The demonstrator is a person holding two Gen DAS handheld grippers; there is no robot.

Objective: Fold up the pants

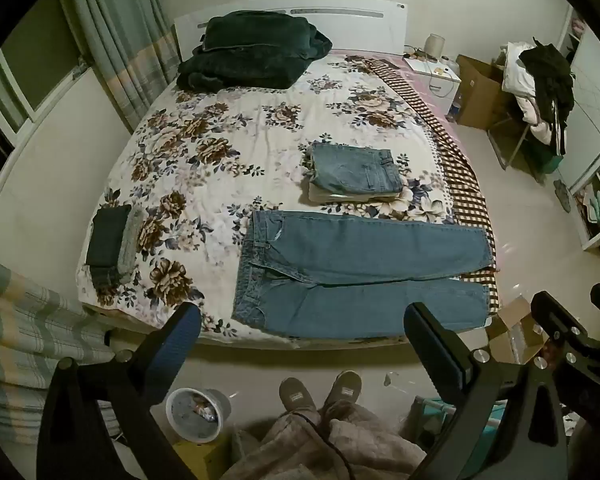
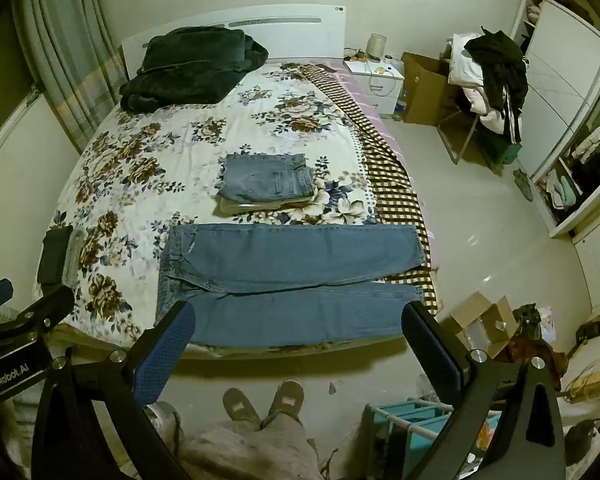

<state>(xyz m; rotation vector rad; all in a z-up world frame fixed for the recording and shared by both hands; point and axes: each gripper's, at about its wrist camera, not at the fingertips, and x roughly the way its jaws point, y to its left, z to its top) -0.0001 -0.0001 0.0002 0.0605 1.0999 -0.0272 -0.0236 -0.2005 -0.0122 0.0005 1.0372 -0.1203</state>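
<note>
Floral bed bears flat jeans — left gripper, right gripper spread, empty

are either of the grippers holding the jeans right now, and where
Nothing is held. The left gripper and right gripper both hang open, short of the bed's near edge; the spread-out jeans lie flat, untouched.

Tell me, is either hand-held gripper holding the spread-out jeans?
No, the jeans lie flat on the bed, untouched by either open hand-held gripper.

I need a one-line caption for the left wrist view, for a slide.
Open left gripper above unfolded blue jeans laid flat on the floral bedspread, with a folded stack of pants behind them.
</note>
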